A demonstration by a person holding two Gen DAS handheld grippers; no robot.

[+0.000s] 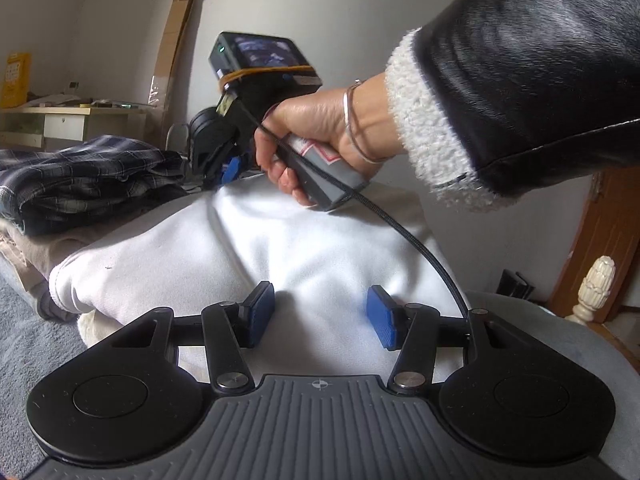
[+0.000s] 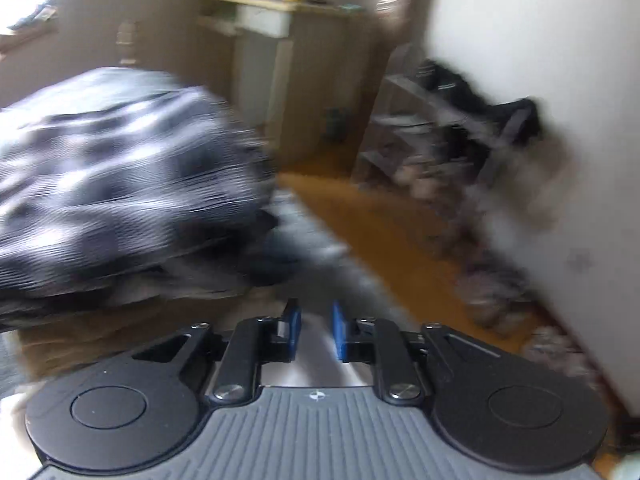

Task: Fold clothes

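Note:
A white sweatshirt (image 1: 312, 248) lies bunched on the grey bed (image 1: 16, 320). My left gripper (image 1: 320, 316) is low over its near part, blue pads well apart, with white cloth showing in the gap and no clear pinch. A person's hand (image 1: 316, 120) in a black sleeve holds my right gripper (image 1: 230, 170) at the sweatshirt's far edge, beside a folded dark plaid garment (image 1: 80, 176). The right wrist view is blurred. There my right gripper (image 2: 316, 330) shows a narrow gap with nothing clearly between the pads, and the plaid garment (image 2: 112, 168) fills the left.
The plaid garment sits on a beige folded cloth (image 1: 36, 252). A black cable (image 1: 420, 248) runs across the sweatshirt. A cream bedpost finial (image 1: 596, 284) stands at the right. A desk (image 2: 272, 20), a cluttered rack (image 2: 440, 120) and wooden floor (image 2: 380, 232) lie beyond the bed.

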